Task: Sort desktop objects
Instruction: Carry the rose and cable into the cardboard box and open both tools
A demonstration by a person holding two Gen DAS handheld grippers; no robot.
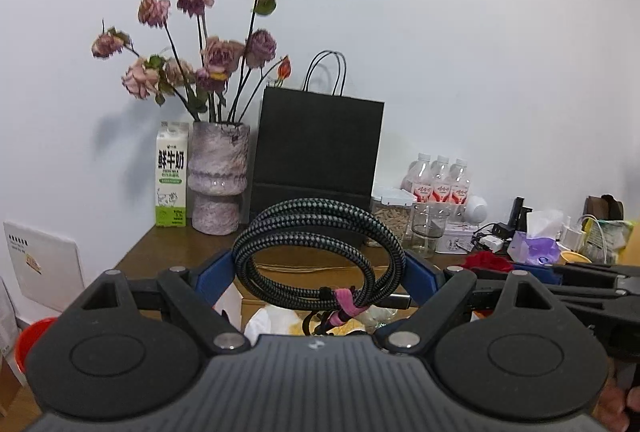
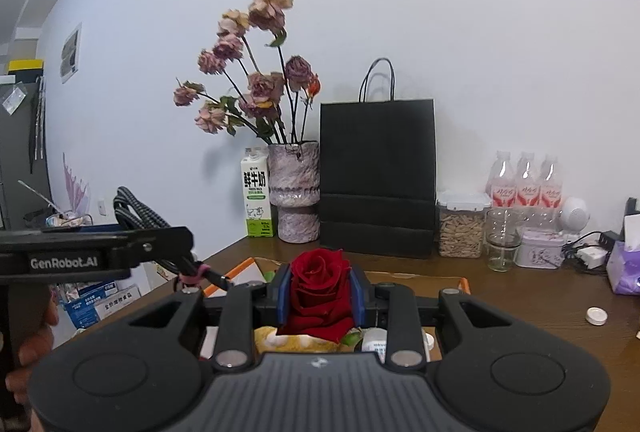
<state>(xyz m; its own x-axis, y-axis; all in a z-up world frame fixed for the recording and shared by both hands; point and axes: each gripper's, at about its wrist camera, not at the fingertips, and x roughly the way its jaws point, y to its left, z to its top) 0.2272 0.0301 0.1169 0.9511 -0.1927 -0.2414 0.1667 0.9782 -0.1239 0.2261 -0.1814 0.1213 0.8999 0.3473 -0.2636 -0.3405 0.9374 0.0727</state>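
A coiled black-and-green braided cable (image 1: 320,220), bound with a pink tie, hangs above the desk between the blue pads of my left gripper (image 1: 316,280), which is shut on it with the jaws wide. The same cable (image 2: 132,207) shows at the left of the right wrist view. My right gripper (image 2: 320,292) is shut on a red rose head (image 2: 320,280), its blue pads pressing both sides. The rose (image 1: 488,262) also appears at the right of the left wrist view. Both grippers are held side by side above the wooden desk (image 2: 520,296).
Against the wall stand a milk carton (image 1: 171,175), a vase of dried flowers (image 1: 218,175), a black paper bag (image 1: 316,151), a jar (image 2: 460,228), a glass (image 2: 502,240) and three bottles (image 2: 524,179). A purple tissue box (image 2: 624,268) sits right. An orange-rimmed tray (image 2: 464,284) lies below.
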